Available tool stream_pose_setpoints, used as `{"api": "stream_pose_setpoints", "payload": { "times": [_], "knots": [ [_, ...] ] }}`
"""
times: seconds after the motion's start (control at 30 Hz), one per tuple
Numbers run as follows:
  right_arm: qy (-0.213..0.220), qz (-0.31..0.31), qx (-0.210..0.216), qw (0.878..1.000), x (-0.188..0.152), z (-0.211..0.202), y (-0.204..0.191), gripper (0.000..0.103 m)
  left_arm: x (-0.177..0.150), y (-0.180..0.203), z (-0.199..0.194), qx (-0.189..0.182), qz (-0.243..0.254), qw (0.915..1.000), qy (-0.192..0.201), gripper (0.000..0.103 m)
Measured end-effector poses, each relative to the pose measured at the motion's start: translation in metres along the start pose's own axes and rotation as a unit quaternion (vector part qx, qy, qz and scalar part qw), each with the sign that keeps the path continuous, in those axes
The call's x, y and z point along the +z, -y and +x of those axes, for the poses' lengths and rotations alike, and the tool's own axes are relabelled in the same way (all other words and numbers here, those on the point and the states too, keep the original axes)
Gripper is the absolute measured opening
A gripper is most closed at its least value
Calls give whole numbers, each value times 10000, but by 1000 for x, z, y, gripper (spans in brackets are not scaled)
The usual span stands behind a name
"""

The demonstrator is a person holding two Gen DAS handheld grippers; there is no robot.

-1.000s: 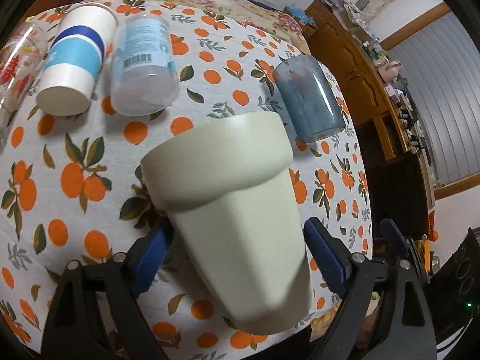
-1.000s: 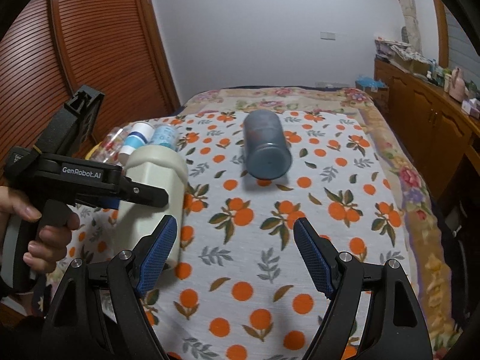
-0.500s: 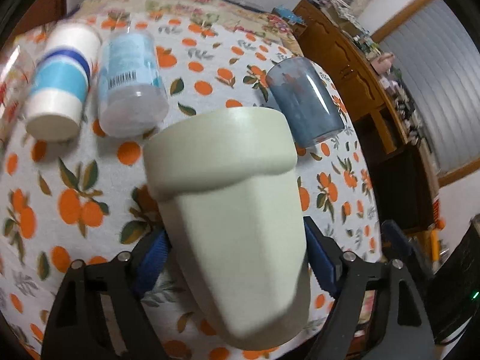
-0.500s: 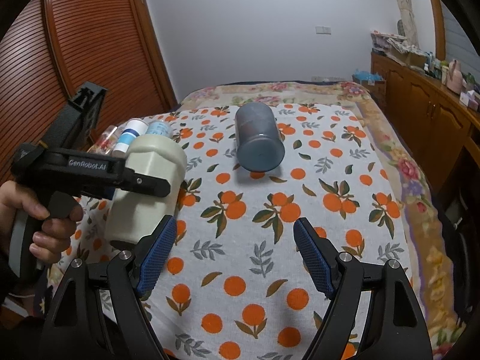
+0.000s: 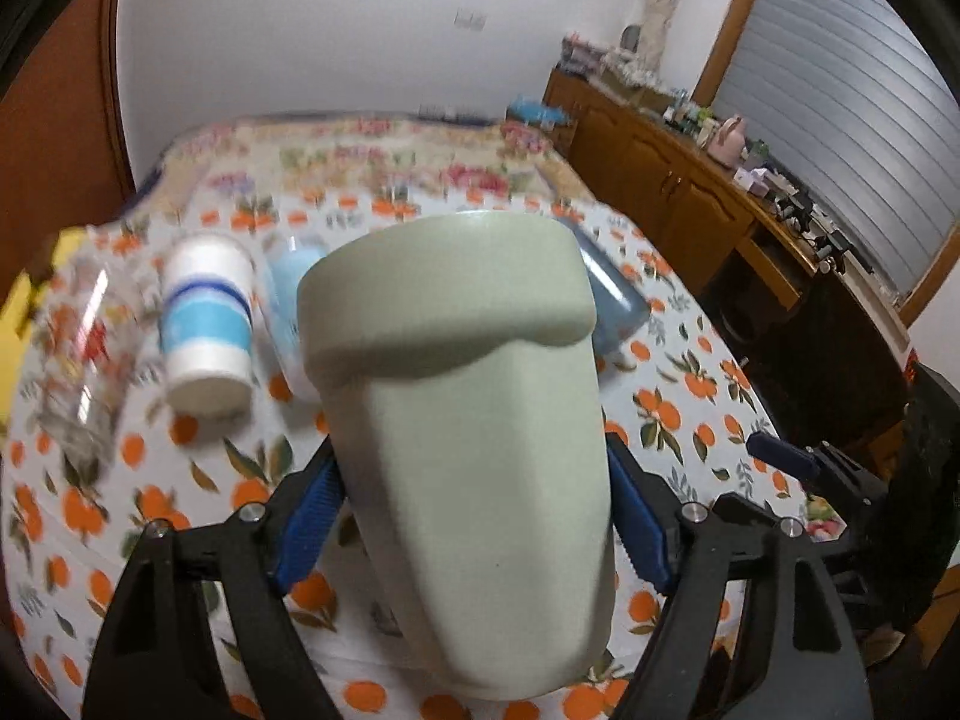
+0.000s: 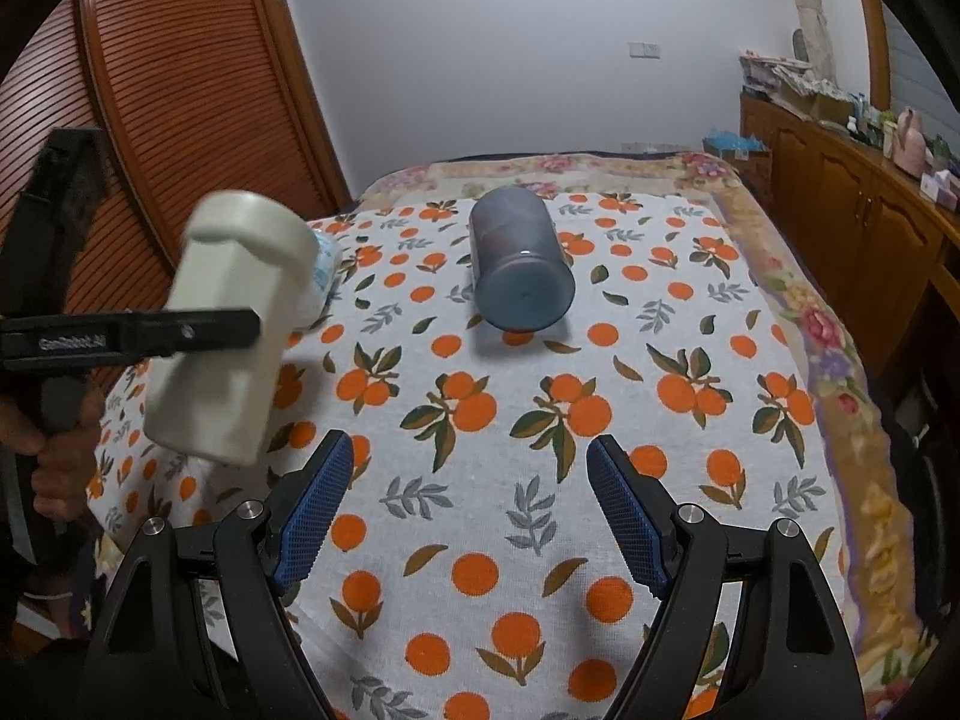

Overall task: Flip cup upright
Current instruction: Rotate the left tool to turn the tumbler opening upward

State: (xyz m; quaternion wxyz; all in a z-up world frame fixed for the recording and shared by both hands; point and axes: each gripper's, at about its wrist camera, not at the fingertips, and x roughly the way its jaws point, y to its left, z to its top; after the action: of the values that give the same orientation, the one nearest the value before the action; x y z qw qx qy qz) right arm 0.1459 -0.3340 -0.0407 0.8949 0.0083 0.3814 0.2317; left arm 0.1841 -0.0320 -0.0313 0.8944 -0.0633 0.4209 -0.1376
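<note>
Both grippers are matte black plastic frames with triangular cut-outs and silver screw heads at the joints. The right gripper (image 6: 465, 504) carries fingers (image 6: 312, 516) faced with blue cross-hatched pads; the left gripper (image 5: 474, 516) has the same. White "GenRobot.AI" lettering marks the left one's side, gripped by a bare-skinned hand (image 6: 57, 450).

An orange-print cloth (image 6: 540, 420) is covering the bed. A blue-grey tumbler (image 6: 519, 267) is lying on its side near the middle, base facing the near edge. At the left, a white paper cup with blue bands (image 5: 206, 336) is lying on its side, beside a blurred clear glass (image 5: 78, 372). A wooden sideboard (image 6: 840, 204) is standing along the right, a slatted wooden door (image 6: 180, 90) at the left.
</note>
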Motion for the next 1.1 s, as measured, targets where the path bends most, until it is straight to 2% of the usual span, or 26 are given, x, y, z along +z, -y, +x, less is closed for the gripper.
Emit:
{"api": "stream_pose_setpoints", "payload": {
  "times": [0.3,0.33,0.37,0.47,0.53,0.67,0.8,0.97,1.1],
  "knots": [
    [-66,79,-47,9999,-4,6,5,82,-2,-6,-3,180,177,9970,736,80],
    [-75,84,-53,9999,-4,7,6,82,-2,-7,-2,215,195,9974,658,80],
    [-89,90,-59,9999,-4,8,6,82,-2,-8,4,204,162,9989,399,80],
    [-79,101,-63,9999,-4,7,8,82,-3,-7,15,103,203,9997,-55,80],
    [-54,100,-58,9999,-3,5,8,82,-6,-4,20,150,260,9990,-333,80],
    [-44,79,-53,9999,-1,5,6,82,-13,-4,33,-22,29,9951,-985,80],
    [-30,96,-40,9999,-1,4,6,82,-14,-1,44,-2,-19,9906,-1370,80],
    [-40,98,-51,9999,-1,4,6,82,-2,-1,52,-84,-101,9862,-1651,81],
    [-28,108,-38,9999,-1,3,7,82,10,-2,68,-219,-197,9775,-2087,84]
  ]
}}
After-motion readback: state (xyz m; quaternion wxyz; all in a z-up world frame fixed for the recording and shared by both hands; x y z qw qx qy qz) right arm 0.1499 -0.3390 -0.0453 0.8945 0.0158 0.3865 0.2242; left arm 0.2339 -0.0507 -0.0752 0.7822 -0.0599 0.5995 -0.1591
